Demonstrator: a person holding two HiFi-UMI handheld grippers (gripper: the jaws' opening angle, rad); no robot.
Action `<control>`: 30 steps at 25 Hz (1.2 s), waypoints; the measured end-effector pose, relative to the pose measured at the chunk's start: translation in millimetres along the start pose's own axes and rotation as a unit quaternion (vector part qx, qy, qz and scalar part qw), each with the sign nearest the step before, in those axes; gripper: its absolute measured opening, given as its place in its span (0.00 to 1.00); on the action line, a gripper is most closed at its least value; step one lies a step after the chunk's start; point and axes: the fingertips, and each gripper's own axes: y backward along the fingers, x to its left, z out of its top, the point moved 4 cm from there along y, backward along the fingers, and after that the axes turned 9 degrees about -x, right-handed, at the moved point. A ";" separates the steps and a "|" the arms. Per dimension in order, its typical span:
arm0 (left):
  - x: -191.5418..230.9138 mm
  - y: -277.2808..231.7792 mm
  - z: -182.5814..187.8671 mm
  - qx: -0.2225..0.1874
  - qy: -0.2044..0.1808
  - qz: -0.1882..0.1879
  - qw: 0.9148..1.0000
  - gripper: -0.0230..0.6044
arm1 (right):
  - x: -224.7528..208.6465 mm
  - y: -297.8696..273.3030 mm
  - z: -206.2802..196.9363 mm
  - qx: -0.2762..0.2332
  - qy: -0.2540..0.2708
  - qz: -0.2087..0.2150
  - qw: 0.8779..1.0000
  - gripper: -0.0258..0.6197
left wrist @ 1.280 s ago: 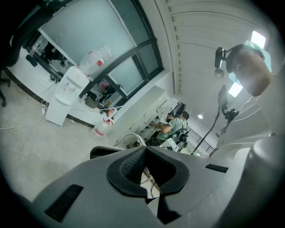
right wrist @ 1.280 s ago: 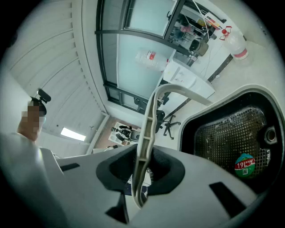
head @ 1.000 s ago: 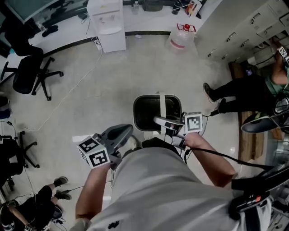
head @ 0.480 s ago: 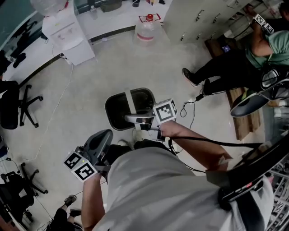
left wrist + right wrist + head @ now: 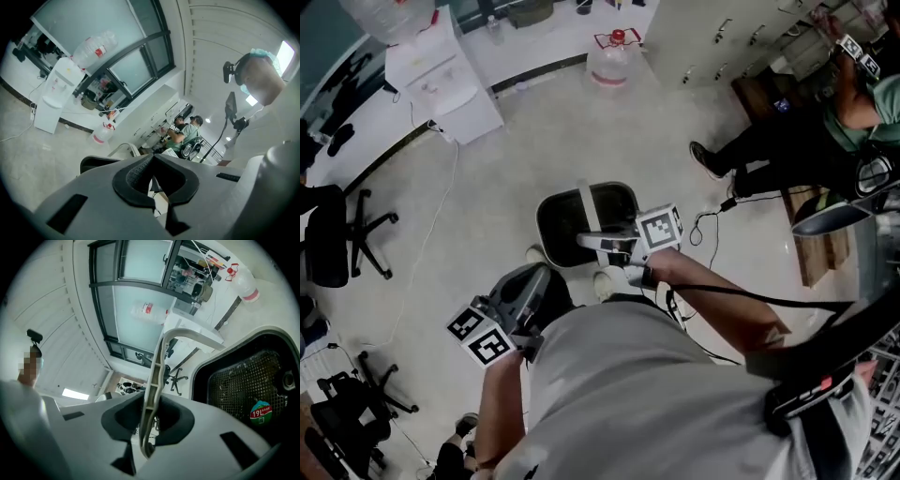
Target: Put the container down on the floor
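Black container (image 5: 565, 223) sits mouth-up toward the head camera, a rounded-rectangle tub slightly longer left-right. Its pale handle (image 5: 585, 201) arches over the mouth on a far-to-near line. The right gripper (image 5: 602, 244) comes in from the right and crosses the near end of that handle. In the right gripper view its jaws are clamped on the thin ribbed handle strip, which runs up between the pads, and the tub hangs to the right of and beyond the jaws. The tub's inside is mesh-textured, and a round sticker (image 5: 261, 411) on it reads "19L"; the smaller print is not legible. The container is over the pale floor (image 5: 487, 187), mid-scene, just far of the person's torso; cannot tell whether its base touches the floor. The left gripper (image 5: 542, 277) is near-left of the container and apart from it, its jaws together with nothing between them. A water jug (image 5: 611, 64) with a red cap stands on the floor far behind, and a white dispenser (image 5: 445, 80) stands at far left. The jug on top of the dispenser carries a red label, unreadable.
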 end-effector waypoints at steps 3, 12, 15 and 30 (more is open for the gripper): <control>29.0 -1.7 31.2 0.019 -0.006 -0.020 1.000 0.05 | -2.0 -24.3 19.4 -0.021 0.019 -0.009 1.000 0.11; 110.7 -7.6 111.6 0.063 -0.006 -0.081 0.995 0.05 | -17.2 -99.3 103.7 -0.093 0.030 -0.027 0.995 0.11; 130.8 -13.5 132.2 0.075 -0.008 -0.095 0.993 0.05 | -27.0 -118.4 131.4 -0.112 0.029 -0.037 0.993 0.11; 228.2 -113.5 200.0 0.088 0.015 -0.060 0.994 0.05 | -151.5 -187.0 289.2 -0.105 0.006 -0.032 0.994 0.11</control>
